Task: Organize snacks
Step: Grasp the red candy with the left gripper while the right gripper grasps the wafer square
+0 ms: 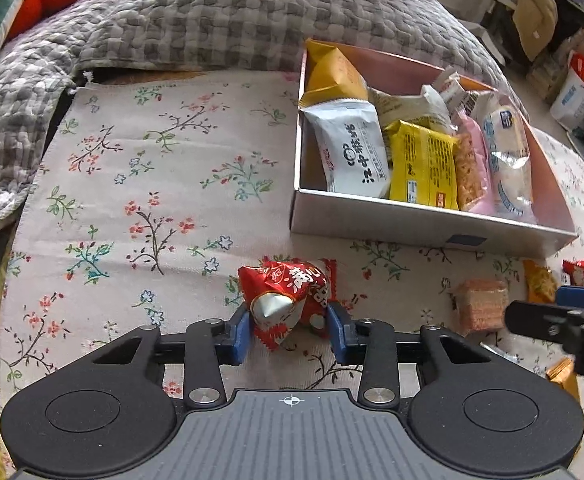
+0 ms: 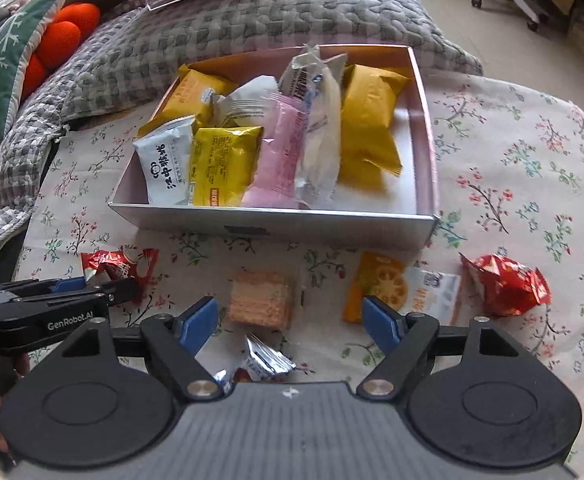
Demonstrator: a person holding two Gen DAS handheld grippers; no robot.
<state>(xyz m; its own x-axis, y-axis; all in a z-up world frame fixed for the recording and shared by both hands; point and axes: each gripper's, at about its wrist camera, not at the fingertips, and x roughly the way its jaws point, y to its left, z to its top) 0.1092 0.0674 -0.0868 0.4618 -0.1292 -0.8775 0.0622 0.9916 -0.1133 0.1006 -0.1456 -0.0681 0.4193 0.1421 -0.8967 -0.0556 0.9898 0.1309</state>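
left gripper [image 1: 288,330]: pads touching red snack packet [image 1: 288,300], near side of snack box [image 1: 424,222] | right gripper [image 2: 290,320]: jaws wide, holding nothing, over wafer block [image 2: 261,300] on floral cloth [image 2: 532,152]

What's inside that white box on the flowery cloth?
The box holds snack packets: a white one, yellow ones, a pink one and a clear one. Whatever lies beneath them is covered.
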